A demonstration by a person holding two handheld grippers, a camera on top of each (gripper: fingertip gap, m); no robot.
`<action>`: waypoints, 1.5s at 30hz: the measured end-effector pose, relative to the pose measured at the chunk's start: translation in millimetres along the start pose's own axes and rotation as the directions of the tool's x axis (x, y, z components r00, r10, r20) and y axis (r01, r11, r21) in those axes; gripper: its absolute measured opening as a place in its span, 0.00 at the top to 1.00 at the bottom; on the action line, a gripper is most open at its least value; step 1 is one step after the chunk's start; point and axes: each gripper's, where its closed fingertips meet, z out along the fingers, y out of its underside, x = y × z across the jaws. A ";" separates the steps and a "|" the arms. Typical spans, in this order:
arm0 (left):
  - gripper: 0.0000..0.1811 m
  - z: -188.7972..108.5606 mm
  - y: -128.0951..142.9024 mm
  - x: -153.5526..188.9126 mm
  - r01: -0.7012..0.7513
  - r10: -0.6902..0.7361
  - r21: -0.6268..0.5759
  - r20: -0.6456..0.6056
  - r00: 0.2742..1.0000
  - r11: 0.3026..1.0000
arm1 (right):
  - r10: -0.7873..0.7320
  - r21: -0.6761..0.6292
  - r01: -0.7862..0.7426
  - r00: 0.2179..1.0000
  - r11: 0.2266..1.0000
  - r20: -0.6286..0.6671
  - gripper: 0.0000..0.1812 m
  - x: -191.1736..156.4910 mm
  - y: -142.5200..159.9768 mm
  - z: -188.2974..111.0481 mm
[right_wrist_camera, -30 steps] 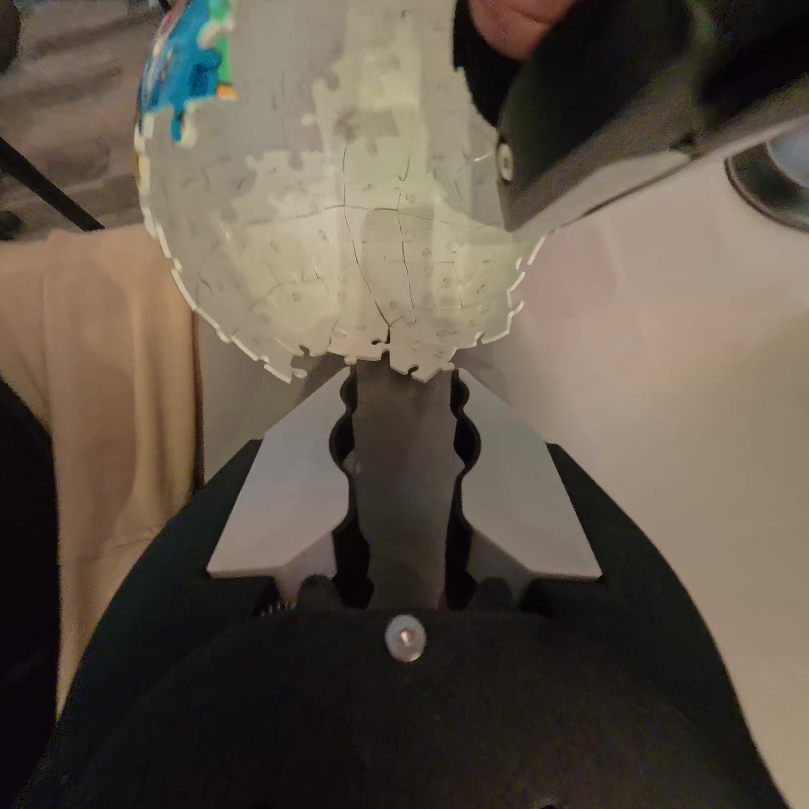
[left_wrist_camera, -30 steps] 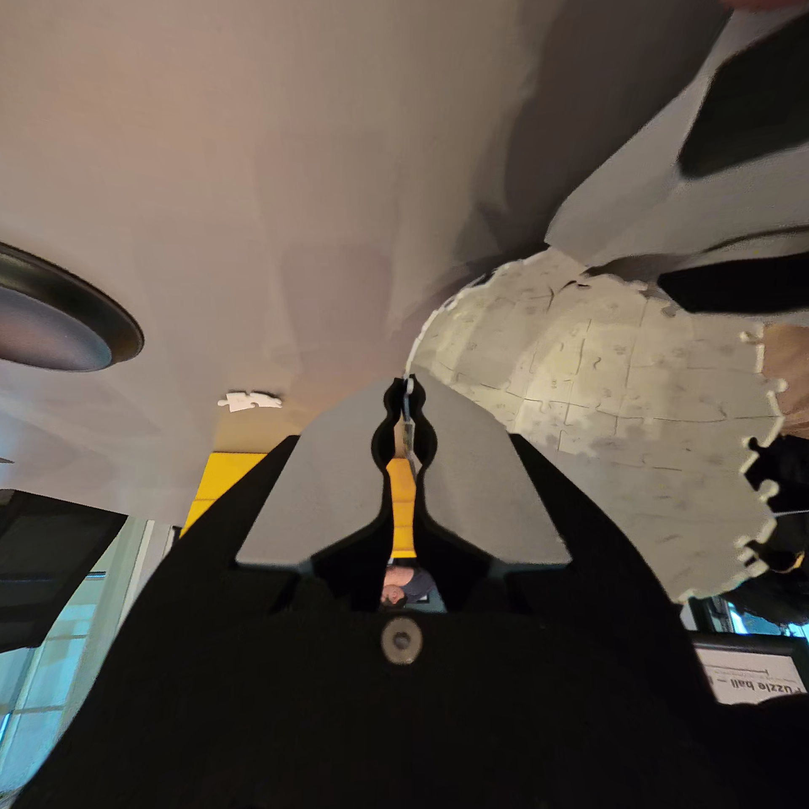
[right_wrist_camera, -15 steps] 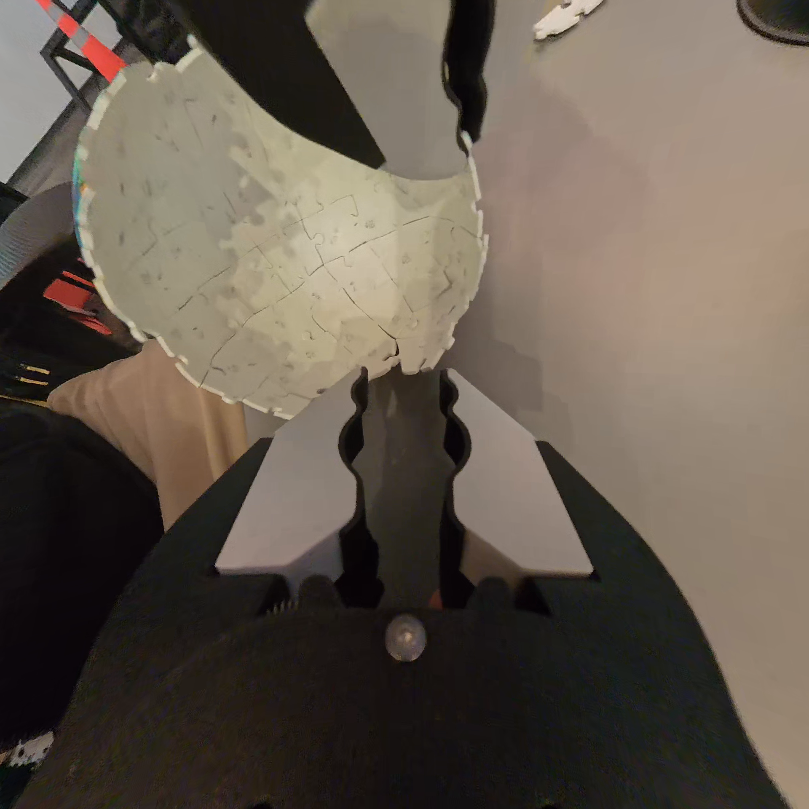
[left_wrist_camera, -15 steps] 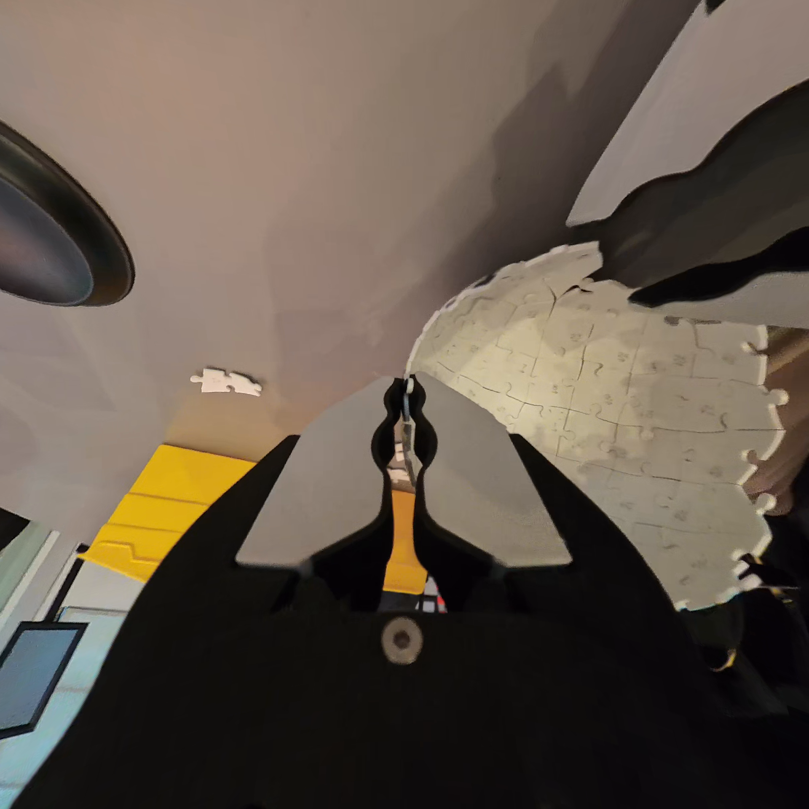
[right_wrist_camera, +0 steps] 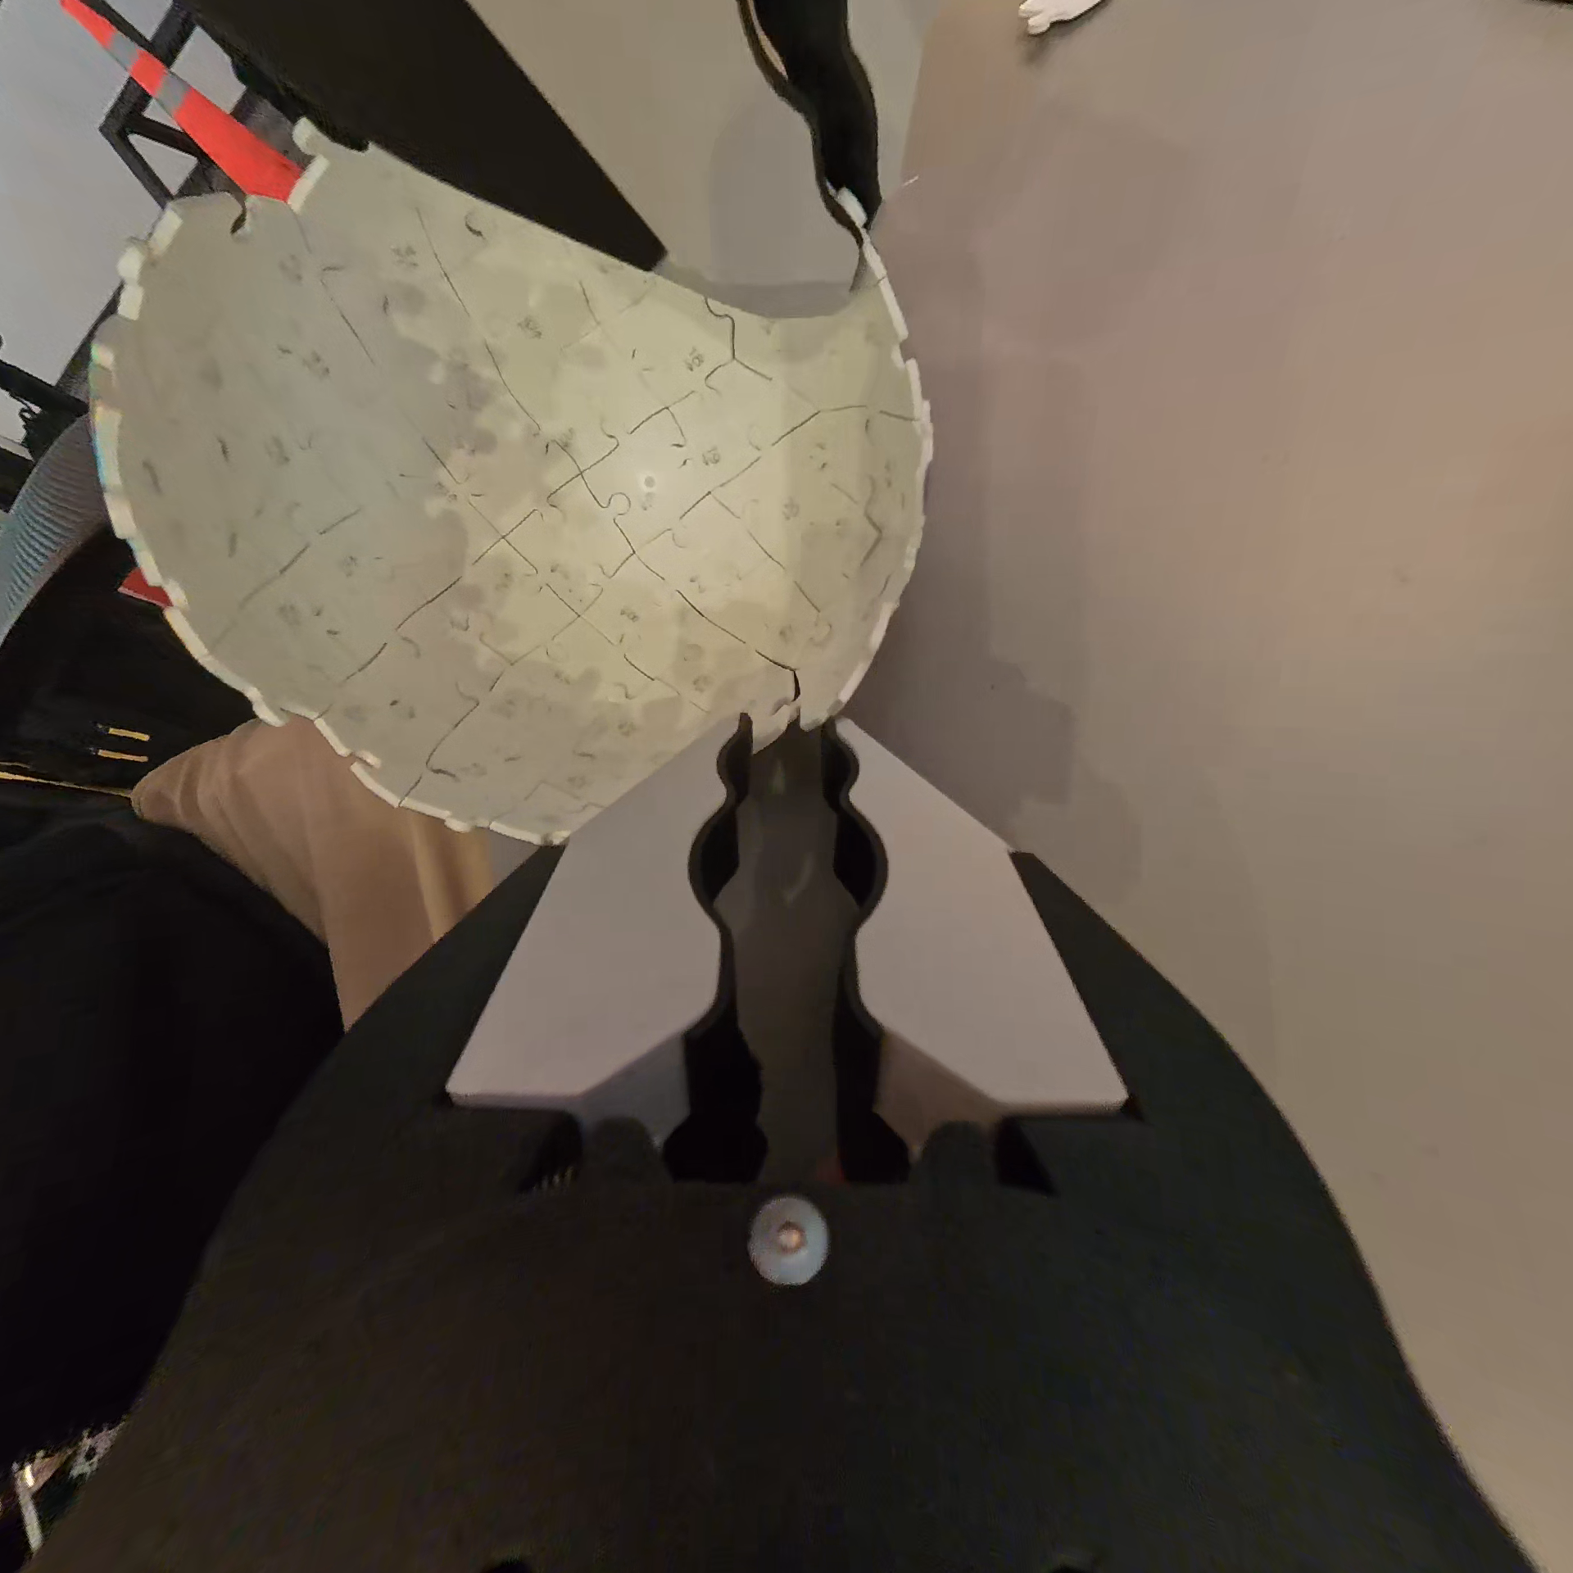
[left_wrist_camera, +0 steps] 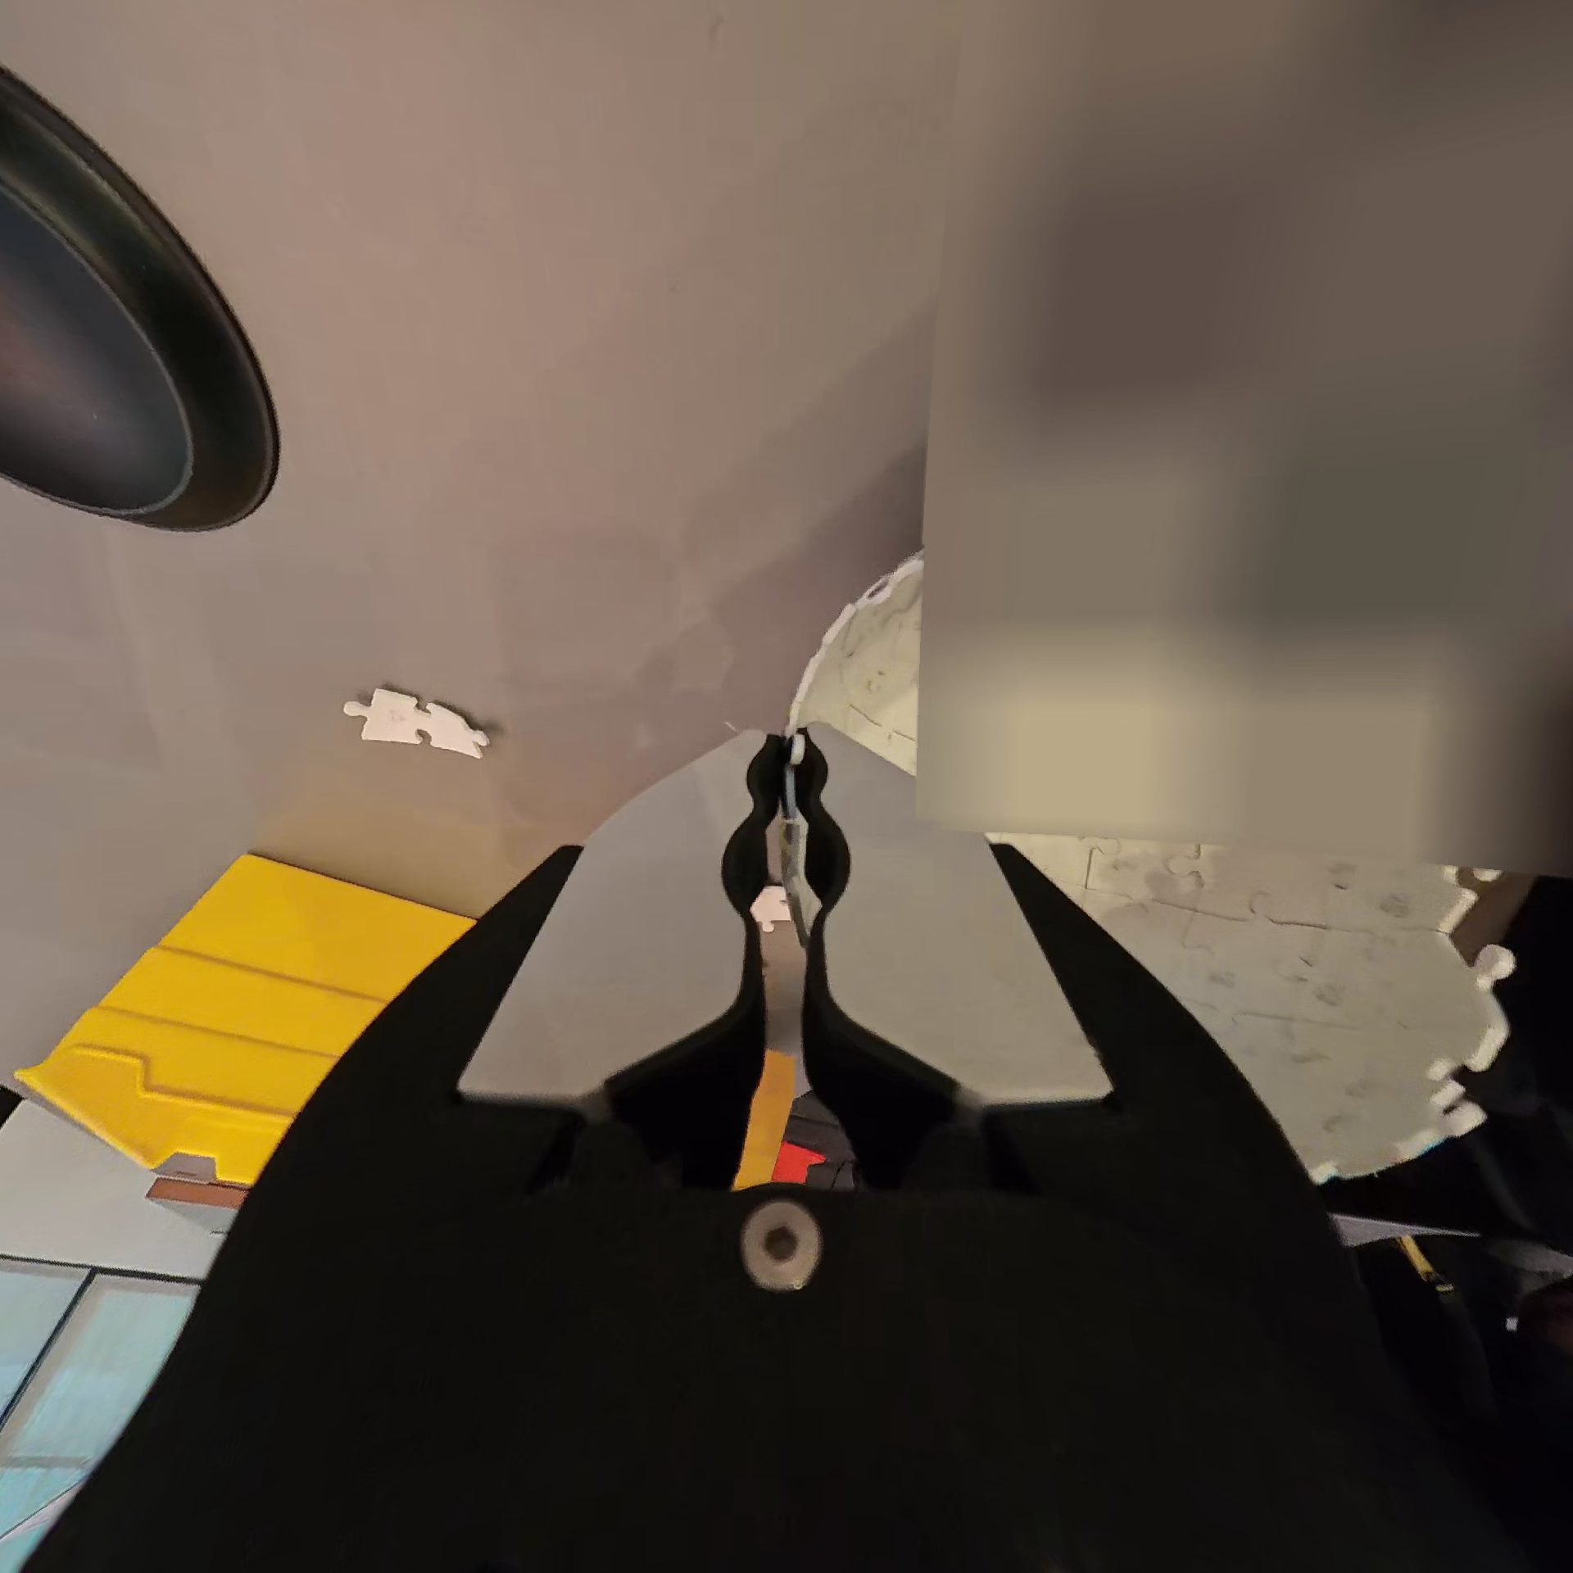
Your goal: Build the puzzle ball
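The half-built puzzle ball (right_wrist_camera: 511,511) is a pale curved shell of joined pieces, seen from its hollow inside. My left gripper (left_wrist_camera: 787,749) is shut on the shell's rim, and the shell (left_wrist_camera: 1277,979) spreads to its right, partly behind a blurred patch. In the right wrist view the left gripper (right_wrist_camera: 847,183) pinches the shell's top rim. My right gripper (right_wrist_camera: 792,728) is open with the jaws narrowly apart. Its tips straddle the shell's lower rim. A loose white piece (left_wrist_camera: 417,723) lies on the grey table (left_wrist_camera: 553,340).
A black round dish (left_wrist_camera: 128,340) sits on the table at the left. A yellow box (left_wrist_camera: 213,1004) lies beyond the table edge. Another loose piece (right_wrist_camera: 1055,13) shows at the top of the right wrist view. A beige sleeve (right_wrist_camera: 298,851) is below the shell. Some 9 cm of space lies between my two pairs of fingers. The left tips stand about 15 cm off the loose white piece (left_wrist_camera: 417,723).
The right gripper's jaws have narrowed and come up to the shell's lower rim. The shell has tilted, showing more of its inside. The left gripper still holds the rim.
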 end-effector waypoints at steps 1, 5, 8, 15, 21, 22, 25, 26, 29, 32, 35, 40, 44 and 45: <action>0.99 -0.3 0.1 0.2 0.004 -0.004 0.004 0.001 1.000 1.000 | 0.003 0.000 -0.003 1.000 1.000 0.003 0.92 -0.3 0.1 0.1; 0.99 -0.5 0.0 0.6 0.013 -0.013 0.009 0.007 1.000 1.000 | 0.022 0.006 -0.022 1.000 1.000 0.015 0.93 -0.8 -0.2 0.1; 0.99 -0.1 -0.1 0.7 0.021 -0.021 0.014 0.007 1.000 1.000 | 0.032 0.003 -0.032 0.999 0.999 0.024 0.94 -1.6 0.1 -0.1; 0.99 -1.0 -2.8 3.4 0.031 -0.031 0.025 0.008 0.999 0.999 | 0.057 -0.003 -0.057 0.998 0.998 0.017 0.90 1.5 0.9 1.1; 0.99 -0.8 -5.2 3.4 0.036 -0.036 0.019 0.023 0.999 0.999 | 0.040 -0.020 -0.040 0.999 0.999 -0.009 0.93 4.4 3.8 1.8; 0.99 -1.3 -5.5 3.6 0.037 -0.038 0.022 0.023 0.999 0.999 | 0.042 -0.022 -0.042 0.999 0.999 -0.008 0.94 4.2 4.2 1.9; 0.99 -1.9 -5.2 3.8 0.042 -0.043 0.021 0.027 0.999 0.999 | 0.053 -0.023 -0.053 0.999 0.998 0.001 0.95 3.6 4.2 2.1; 0.99 -2.2 -5.4 4.0 0.045 -0.045 0.022 0.029 0.999 0.999 | 0.060 -0.023 -0.060 0.998 0.998 0.003 0.95 3.5 4.2 2.2; 0.99 -1.8 -5.2 3.6 0.045 -0.045 0.021 0.036 0.998 0.999 | 0.073 -0.016 -0.073 0.997 0.997 0.001 0.94 4.9 3.7 1.9; 0.99 -1.6 -6.9 4.5 0.043 -0.043 0.025 0.030 0.999 0.999 | 0.067 -0.020 -0.068 0.998 0.998 -0.007 0.89 6.6 4.5 -0.1; 0.99 -1.3 -7.9 4.7 0.037 -0.038 0.017 0.035 0.999 0.999 | 0.060 -0.019 -0.060 0.998 0.998 -0.015 0.87 9.1 5.7 -5.4; 0.99 -2.0 -12.7 5.8 0.021 -0.021 0.007 0.042 0.999 1.000 | 0.016 0.015 -0.016 0.999 1.000 -0.034 0.86 13.3 -1.3 -18.1; 0.98 -0.5 -14.1 4.0 0.031 -0.030 -0.009 0.041 0.999 0.999 | 0.028 0.026 -0.027 1.000 0.999 -0.010 0.92 15.9 -3.5 -18.4; 0.98 -0.3 -13.9 3.2 0.031 -0.030 -0.011 0.043 0.999 0.999 | 0.033 0.021 -0.033 0.999 0.999 0.004 0.93 14.9 -2.7 -17.8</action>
